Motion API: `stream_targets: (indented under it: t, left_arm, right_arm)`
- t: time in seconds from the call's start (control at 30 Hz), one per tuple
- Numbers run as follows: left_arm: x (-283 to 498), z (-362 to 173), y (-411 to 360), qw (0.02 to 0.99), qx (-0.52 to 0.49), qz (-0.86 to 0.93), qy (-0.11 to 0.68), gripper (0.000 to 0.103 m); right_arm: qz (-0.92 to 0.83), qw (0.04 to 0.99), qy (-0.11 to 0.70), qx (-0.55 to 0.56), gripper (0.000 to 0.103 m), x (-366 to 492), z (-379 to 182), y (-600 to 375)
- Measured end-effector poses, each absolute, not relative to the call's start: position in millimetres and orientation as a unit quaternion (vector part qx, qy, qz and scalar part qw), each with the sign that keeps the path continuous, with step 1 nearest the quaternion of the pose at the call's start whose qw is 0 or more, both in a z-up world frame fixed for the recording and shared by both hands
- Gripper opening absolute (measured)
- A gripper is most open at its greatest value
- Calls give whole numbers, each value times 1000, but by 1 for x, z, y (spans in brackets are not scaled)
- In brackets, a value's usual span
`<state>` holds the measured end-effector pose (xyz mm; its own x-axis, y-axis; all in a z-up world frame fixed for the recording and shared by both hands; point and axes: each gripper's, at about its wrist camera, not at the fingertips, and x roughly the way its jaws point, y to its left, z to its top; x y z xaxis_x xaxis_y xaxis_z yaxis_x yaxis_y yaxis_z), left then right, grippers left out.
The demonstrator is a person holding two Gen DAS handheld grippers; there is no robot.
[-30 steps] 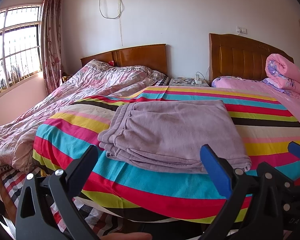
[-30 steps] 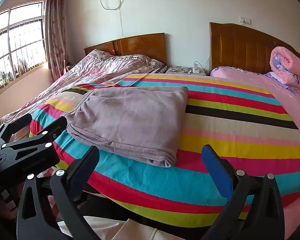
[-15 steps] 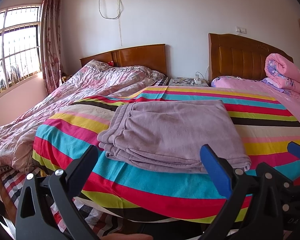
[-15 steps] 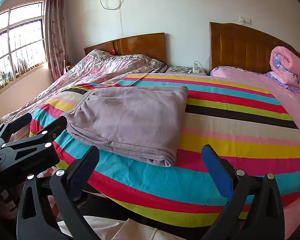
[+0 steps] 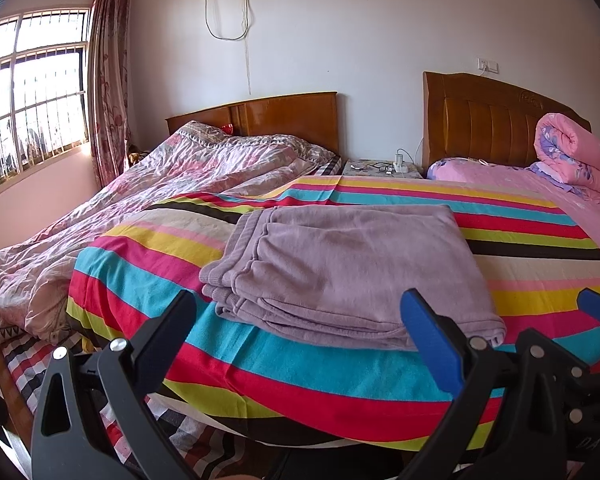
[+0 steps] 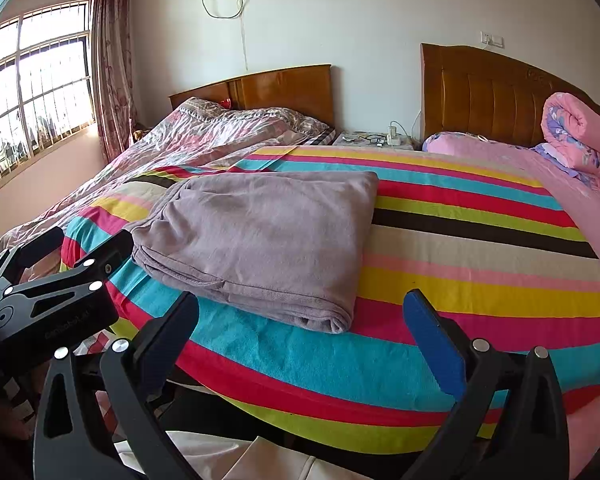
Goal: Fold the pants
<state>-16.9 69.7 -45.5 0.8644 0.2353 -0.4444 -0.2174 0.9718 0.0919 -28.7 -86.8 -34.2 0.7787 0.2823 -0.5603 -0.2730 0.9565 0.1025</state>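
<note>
Pants (image 5: 348,268) are lying folded on the bed (image 5: 300,360). Both tools, left (image 5: 300,332) and right (image 6: 300,332), are hovering near the pants, wide open, empty; folding looks finished.

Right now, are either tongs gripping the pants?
No. Both the left tongs and the right tongs hang open short of the folded pants, which lie untouched on the striped blanket.

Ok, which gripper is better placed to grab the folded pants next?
Probably left: the pants lie straight ahead of the left gripper; from the right gripper they sit off to its left.
</note>
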Motion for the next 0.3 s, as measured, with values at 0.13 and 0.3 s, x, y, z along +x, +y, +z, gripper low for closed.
stream_targets:
  t: [0.13,0.3]
  left_arm:
    - [-12,-45,69,964,18,93,249,102]
    - [-10,-47,69,962,16,89,258,102]
  right_arm:
    - [148,943,299,8,99,-29,-34,-86]
    - [148,942,300,9,99,-27,-34,-87]
